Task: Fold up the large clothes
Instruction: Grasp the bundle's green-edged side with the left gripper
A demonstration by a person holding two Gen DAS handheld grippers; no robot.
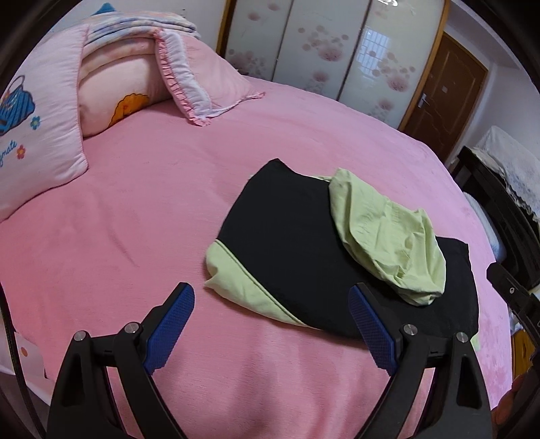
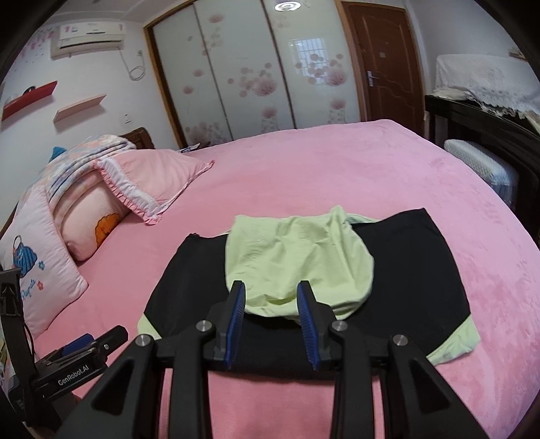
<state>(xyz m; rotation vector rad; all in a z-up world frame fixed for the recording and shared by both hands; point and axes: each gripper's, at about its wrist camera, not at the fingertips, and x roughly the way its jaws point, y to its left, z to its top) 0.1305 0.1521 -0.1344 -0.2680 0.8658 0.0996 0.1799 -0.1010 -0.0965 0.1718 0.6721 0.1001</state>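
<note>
A folded black garment (image 1: 280, 243) with light green trim lies on the pink bed (image 1: 135, 219). A crumpled light green part (image 1: 388, 236) rests on top of it. My left gripper (image 1: 271, 290) is open wide and hovers over the garment's near left corner, touching nothing. In the right wrist view the black garment (image 2: 411, 256) and its green part (image 2: 297, 256) sit just beyond my right gripper (image 2: 271, 287). Its jaws stand partly apart above the cloth, with nothing pinched between the blue pads (image 2: 236, 320). The left gripper's body (image 2: 81, 358) shows at the lower left.
Pink pillows (image 2: 155, 179) and a folded quilt (image 1: 141, 27) are stacked at the bed's left end. Sliding wardrobe doors (image 2: 243, 74) and a brown door (image 2: 381, 60) stand behind. Dark furniture under a lace cloth (image 2: 486, 84) flanks the right edge of the bed.
</note>
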